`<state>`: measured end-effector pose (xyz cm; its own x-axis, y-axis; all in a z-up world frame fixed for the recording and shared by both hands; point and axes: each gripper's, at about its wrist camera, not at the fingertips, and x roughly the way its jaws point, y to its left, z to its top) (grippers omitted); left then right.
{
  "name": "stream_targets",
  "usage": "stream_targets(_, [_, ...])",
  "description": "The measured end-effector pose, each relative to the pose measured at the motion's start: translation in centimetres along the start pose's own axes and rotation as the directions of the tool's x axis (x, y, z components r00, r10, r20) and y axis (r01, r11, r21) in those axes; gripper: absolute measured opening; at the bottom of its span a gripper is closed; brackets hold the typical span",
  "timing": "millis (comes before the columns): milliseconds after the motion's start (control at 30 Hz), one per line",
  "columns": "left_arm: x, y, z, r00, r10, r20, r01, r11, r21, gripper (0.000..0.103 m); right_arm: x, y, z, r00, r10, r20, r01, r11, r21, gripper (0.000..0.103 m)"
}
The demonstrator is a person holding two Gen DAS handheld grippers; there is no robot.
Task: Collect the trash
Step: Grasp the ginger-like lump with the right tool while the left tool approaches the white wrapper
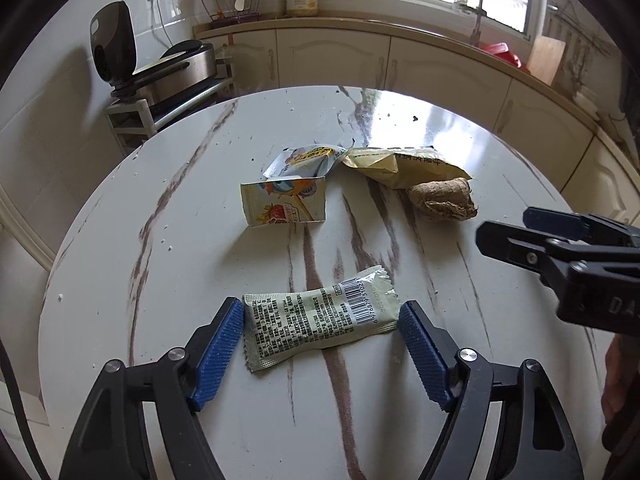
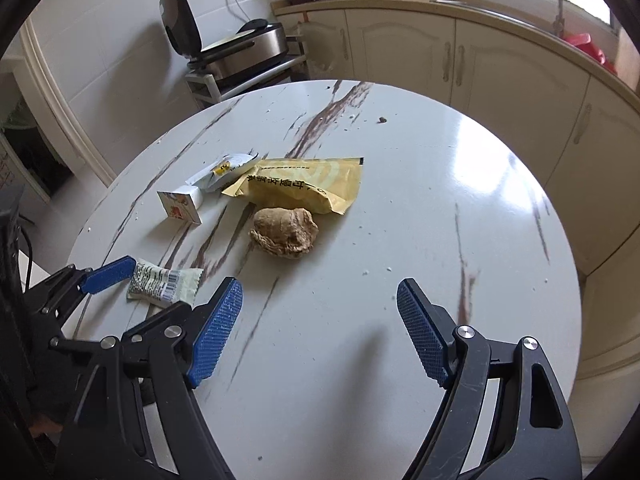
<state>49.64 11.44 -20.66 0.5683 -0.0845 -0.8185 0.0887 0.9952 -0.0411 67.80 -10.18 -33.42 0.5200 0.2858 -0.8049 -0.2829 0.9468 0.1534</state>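
Pale-green printed wrapper [image 1: 320, 320] lies flat on the marbled counter [image 1: 460, 140] between the pads of the left claw [image 1: 320, 320], spread and barely clear of both ends; its long axis runs pad to pad, barcode rightward, so squeeze gently lengthwise; right claw [image 2: 320, 328] spread, empty.

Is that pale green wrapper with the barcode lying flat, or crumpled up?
Mostly flat. The pale green wrapper lies spread on the table, its print and barcode readable, only slightly wrinkled and pinched mid-length.
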Motion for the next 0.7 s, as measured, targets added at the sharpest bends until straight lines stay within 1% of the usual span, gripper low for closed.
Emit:
stream_targets(67, [-0.2, 0.3, -0.1, 1.0, 0.004, 0.01, -0.004, 1.0, -0.019, 0.059, 0.7, 0.2, 0.6, 1.0, -0.002, 0.003, 0.002, 1.0, 0.013, 0.078])
stream_targets(133, [-0.1, 0.8, 0.0, 1.0, -0.002, 0.012, 0.002, 0.999, -0.033, 0.054, 1.3, 0.4, 1.2, 1.0, -0.003, 0.007, 0.003, 1.0, 0.025, 0.078])
stream_targets(200, [-0.1, 0.8, -0.1, 1.0, -0.003, 0.016, 0.003, 1.0, -0.029, 0.053, 2.0, 0.8, 1.8, 1.0, -0.003, 0.012, 0.003, 1.0, 0.03, 0.077])
stream_targets(267, [-0.1, 0.7, -0.3, 1.0, -0.004, 0.02, 0.005, 1.0, -0.025, 0.053, 2.8, 1.1, 2.1, 1.0, -0.013, -0.003, 0.013, 1.0, 0.028, 0.077])
stream_targets(300, [-0.1, 0.9, -0.3, 1.0, -0.012, 0.022, 0.013, 0.999, -0.031, 0.053, 3.1, 1.3, 2.3, 1.0, -0.009, -0.009, 0.009, 1.0, 0.026, 0.073])
stream_targets(333, [-0.2, 1.0, -0.3, 0.999, -0.021, 0.025, 0.022, 0.999, -0.039, 0.053, 3.3, 1.6, 2.4, 1.0, -0.013, -0.009, 0.013, 1.0, 0.012, 0.072])
stream_targets(367, [-0.2, 1.1, -0.4, 0.999, -0.03, 0.027, 0.031, 0.999, -0.035, 0.054, 3.4, 1.9, 2.4, 1.0, -0.024, -0.009, 0.024, 1.0, 0.0, 0.069])
stream_targets(400, [-0.3, 0.8, -0.6, 0.999, -0.032, 0.029, 0.033, 0.999, -0.031, 0.055, 3.6, 2.1, 2.5, 1.0, -0.028, -0.007, 0.028, 1.0, -0.009, 0.063])
stream_targets(433, [-0.4, 0.8, -0.7, 0.999, -0.03, 0.033, 0.031, 0.999, -0.027, 0.058, 3.6, 2.2, 2.5, 0.999, -0.039, -0.008, 0.039, 0.999, -0.021, 0.059])
stream_targets(467, [-0.4, 1.0, -0.7, 0.999, -0.027, 0.034, 0.028, 0.999, -0.017, 0.065, 3.5, 2.2, 2.5, 0.999, -0.035, -0.007, 0.035, 0.999, -0.034, 0.046])
stream_targets(500, [-0.6, 0.8, -0.8, 0.999, -0.02, 0.037, 0.02, 1.0, -0.004, 0.069, 3.4, 2.3, 2.4, 1.0, -0.026, -0.009, 0.025, 0.999, -0.039, 0.04])
stream_targets(533, [-0.7, 0.8, -0.9, 0.999, -0.011, 0.044, 0.011, 1.0, 0.01, 0.074, 3.1, 2.4, 2.2, 1.0, -0.025, -0.003, 0.025, 0.998, -0.049, 0.04])
stream_targets(633, [-1.1, 0.9, -0.9, 0.998, -0.003, 0.063, -0.001, 0.998, 0.059, 0.075, 2.2, 2.3, 1.3, 1.0, -0.016, 0.012, 0.017, 0.998, -0.065, 0.039])
stream_targets(700, [-1.3, 0.8, -1.0, 0.997, -0.017, 0.076, 0.008, 0.993, 0.118, 0.08, 1.3, 1.8, 0.3, 1.0, -0.004, 0.011, 0.004, 0.998, -0.062, 0.039])
